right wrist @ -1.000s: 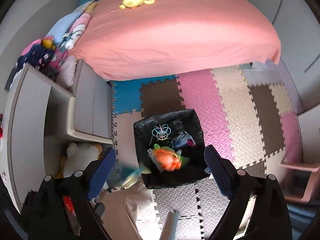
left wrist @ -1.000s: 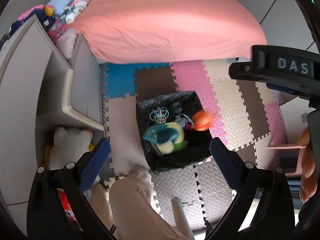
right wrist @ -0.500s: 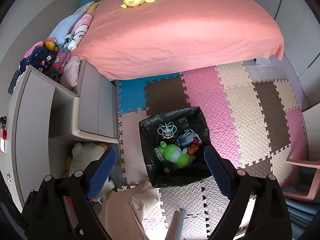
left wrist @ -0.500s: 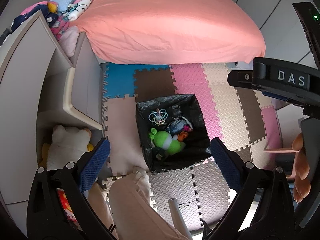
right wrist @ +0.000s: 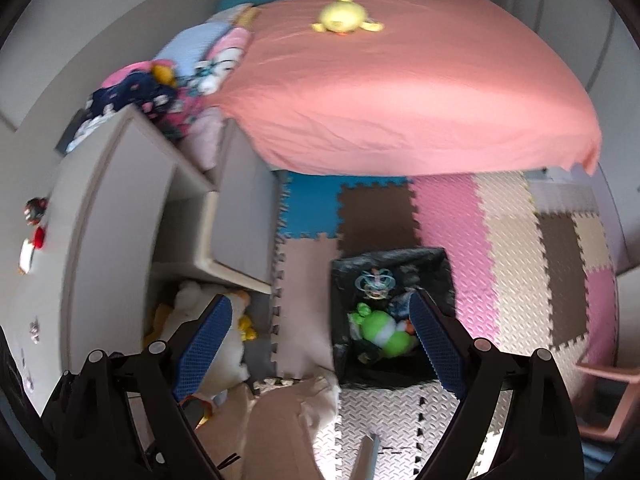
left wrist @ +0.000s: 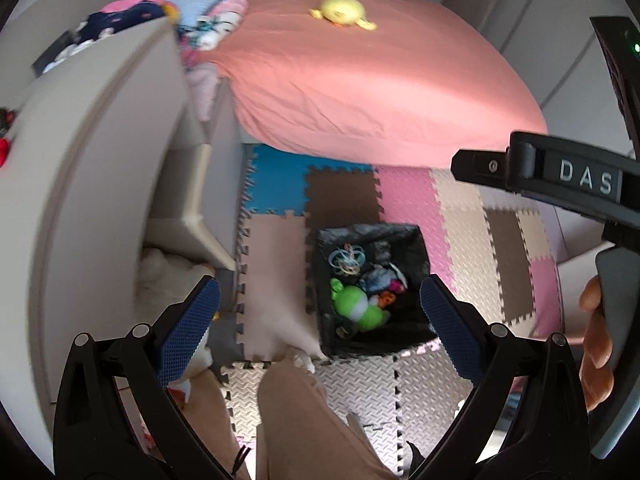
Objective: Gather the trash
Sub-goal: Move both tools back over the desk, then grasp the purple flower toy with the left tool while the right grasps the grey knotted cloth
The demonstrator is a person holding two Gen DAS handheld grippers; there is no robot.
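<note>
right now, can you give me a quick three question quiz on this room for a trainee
1. True or false: the yellow plush lies on the floor mats.
2. Which colour is the big soft toy inside the black bin? A red, B green, C purple.
3. Is either gripper holding anything?

Key:
1. False, it lies on the pink bed.
2. B, the green toy.
3. No. The left gripper and the right gripper are both open with nothing between the fingers.

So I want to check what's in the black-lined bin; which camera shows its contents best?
The left wrist view: the black-lined bin sits unobstructed between the jaws, with the green plush in plain sight. The right wrist view is blurrier, and one finger overlaps the bin's right side.
</note>
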